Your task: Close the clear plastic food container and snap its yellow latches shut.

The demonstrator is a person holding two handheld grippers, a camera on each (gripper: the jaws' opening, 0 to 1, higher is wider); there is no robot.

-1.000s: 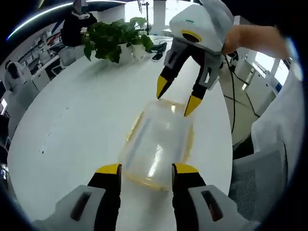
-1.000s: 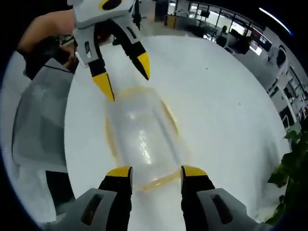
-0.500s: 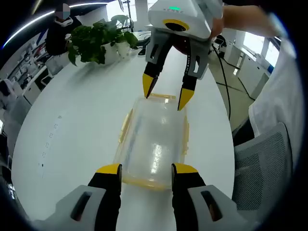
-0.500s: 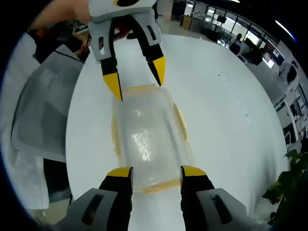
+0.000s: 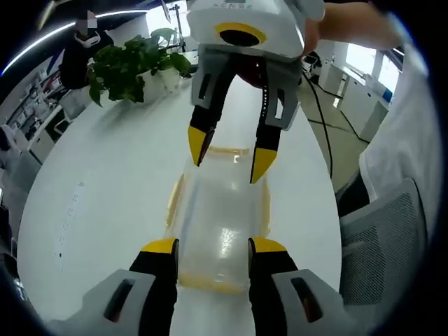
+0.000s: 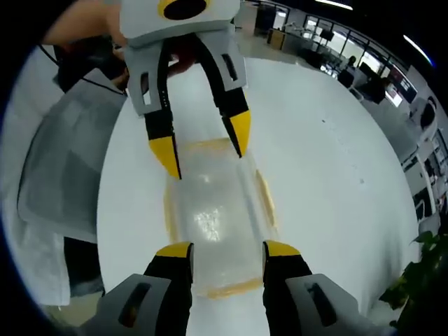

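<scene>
**Container lies lengthwise between my two tongs, one at each short end**

Landmark is the clear container [image 5: 220,224] on the white table [image 5: 105,196]. In the left gripper view my left tongs [image 5: 212,246] sit at its near short end, jaws apart, straddling that end's yellow rim, holding nothing. The container's long axis runs straight away from them. At its far short end the right tongs [image 5: 227,150] point down, jaws apart, yellow tips just over the far rim; whether they touch it I cannot tell. Past the container, a potted plant [image 5: 129,63] stands well off at the table's far side.

The right gripper view is mirrored: right tongs [image 6: 219,249] open at the near end of the container [image 6: 213,217], left tongs [image 6: 203,145] open at the far end.

The lid looks seated already. Yellow latches [image 6: 266,199] along the long sides look flared outward, so I judge them not yet snapped. Each end latch is directly under one of the tongs, equally close, so I'd press both down together.
</scene>
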